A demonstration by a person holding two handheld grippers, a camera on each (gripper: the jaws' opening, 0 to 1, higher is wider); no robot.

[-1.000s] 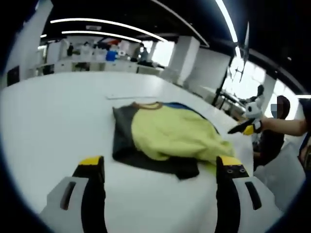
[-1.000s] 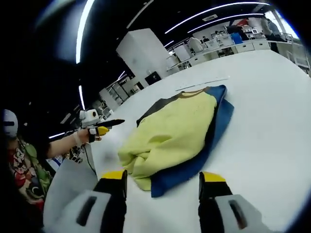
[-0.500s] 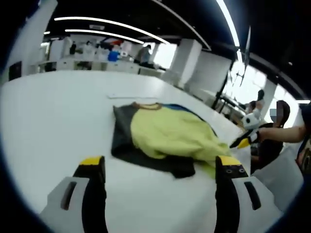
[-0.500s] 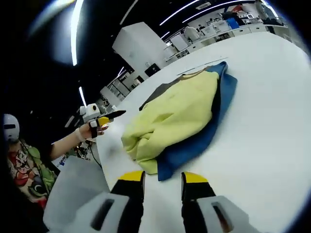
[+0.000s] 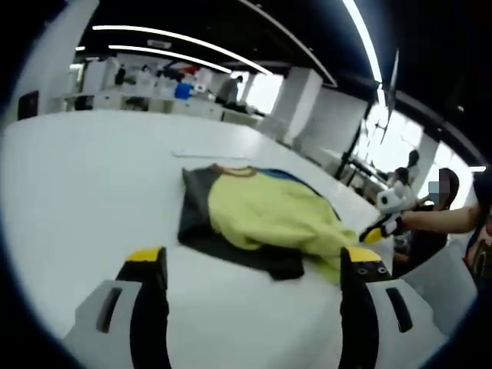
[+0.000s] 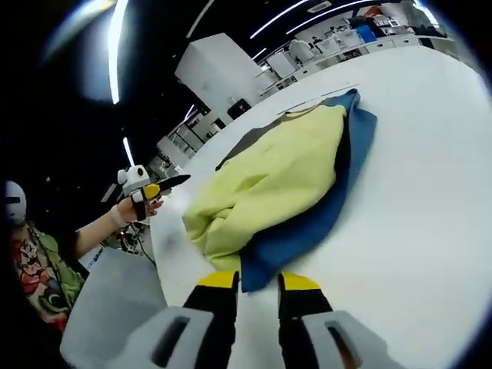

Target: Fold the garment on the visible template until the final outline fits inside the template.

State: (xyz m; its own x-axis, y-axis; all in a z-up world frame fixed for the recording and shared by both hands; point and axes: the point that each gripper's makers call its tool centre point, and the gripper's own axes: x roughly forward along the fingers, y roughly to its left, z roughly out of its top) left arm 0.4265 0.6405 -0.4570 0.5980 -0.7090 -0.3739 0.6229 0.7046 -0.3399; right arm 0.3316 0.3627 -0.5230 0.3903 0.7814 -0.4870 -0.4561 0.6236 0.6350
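On the white table (image 5: 84, 184) the garment (image 5: 261, 215) lies bunched up, yellow on top with dark and blue layers under it. Left gripper (image 5: 254, 269) hangs just short of it, jaws spread wide. Right gripper (image 6: 256, 282) has its jaws nearly together around the blue corner; can't tell if they're actually pinching it.

Soft matt cloth garment (image 6: 284, 184) – table (image 5: 77, 184) smooth, perhaps laminate.
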